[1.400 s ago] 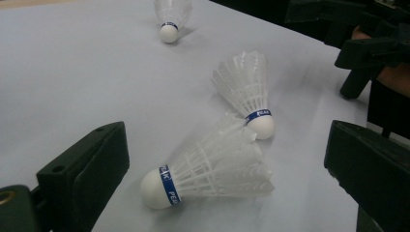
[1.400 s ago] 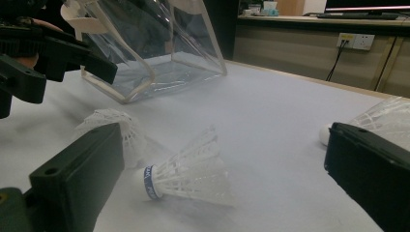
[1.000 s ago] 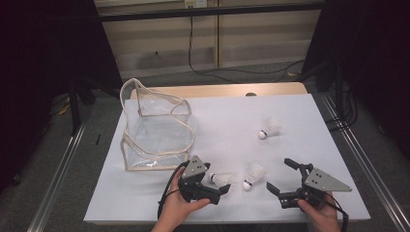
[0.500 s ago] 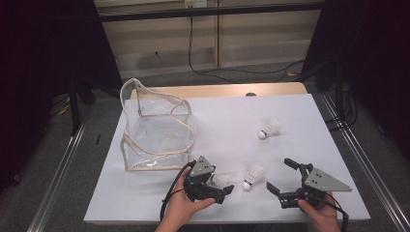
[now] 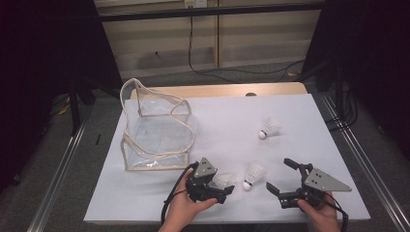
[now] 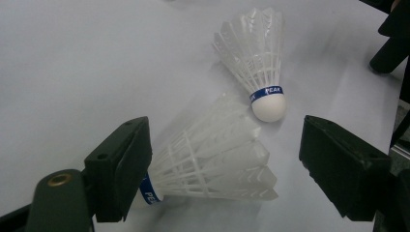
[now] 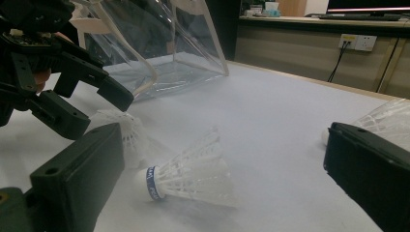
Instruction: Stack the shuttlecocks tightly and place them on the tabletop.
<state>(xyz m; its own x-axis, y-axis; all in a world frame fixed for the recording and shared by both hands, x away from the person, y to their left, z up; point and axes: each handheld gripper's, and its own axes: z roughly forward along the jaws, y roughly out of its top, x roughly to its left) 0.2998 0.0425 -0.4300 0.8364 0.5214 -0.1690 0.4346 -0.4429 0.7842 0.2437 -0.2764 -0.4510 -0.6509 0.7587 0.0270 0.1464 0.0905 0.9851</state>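
While closing, the left tool (image 6: 225, 169) straddles a shuttlecock (image 6: 217, 162), ungripped.

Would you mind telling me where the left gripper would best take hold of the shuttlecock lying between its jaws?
Probably across the feather skirt. The shuttlecock lies on its side on the white table, its cork beside one jaw and the skirt fanning toward the other. The left gripper, jaws just closing, already straddles it from above; the springy skirt suits a light squeeze, whereas the round cork might slip.

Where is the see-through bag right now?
In the high view, the clear bag stands on the white table's left side, just beyond the left tool.
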